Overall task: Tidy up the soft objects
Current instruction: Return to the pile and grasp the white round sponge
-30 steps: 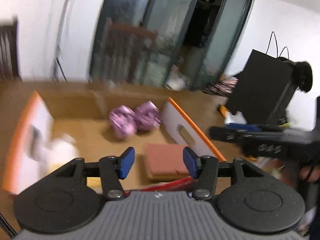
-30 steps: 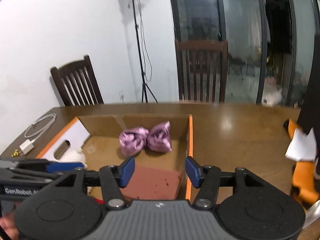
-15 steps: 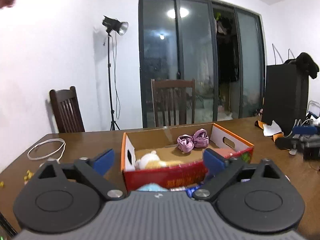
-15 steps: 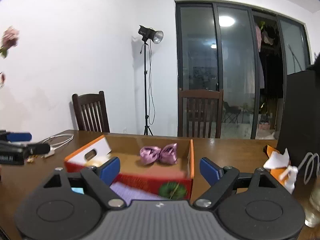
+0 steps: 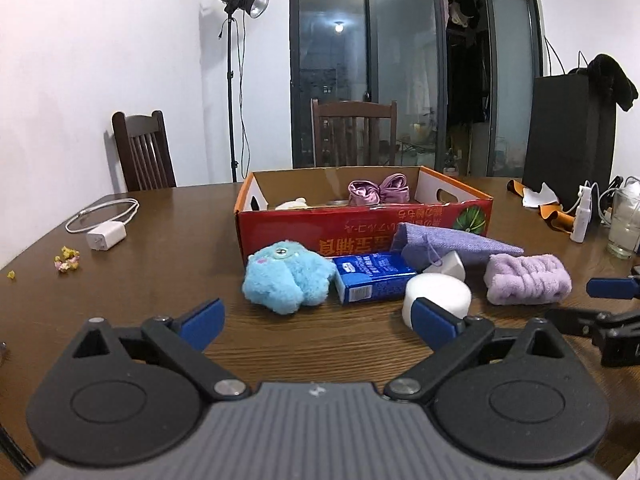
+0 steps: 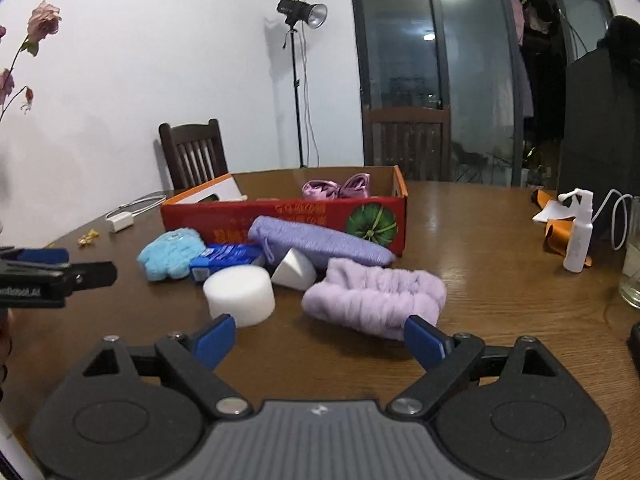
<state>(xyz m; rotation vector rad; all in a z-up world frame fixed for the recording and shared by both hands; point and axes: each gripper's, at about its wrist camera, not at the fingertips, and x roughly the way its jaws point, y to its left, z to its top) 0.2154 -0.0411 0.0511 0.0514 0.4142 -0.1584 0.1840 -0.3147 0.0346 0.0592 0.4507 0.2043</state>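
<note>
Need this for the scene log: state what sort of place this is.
Probably a home dining room used for recording: a wooden table with dining chairs, glass sliding doors, and a studio light on a stand.

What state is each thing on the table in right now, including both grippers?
left gripper: open, empty.
right gripper: open, empty.
cardboard box: open-topped, holding the satin bow.
blue plush toy: on the table, outside the box.
white foam cylinder: upright, outside the box.
lilac headband: lying flat, outside the box.
</note>
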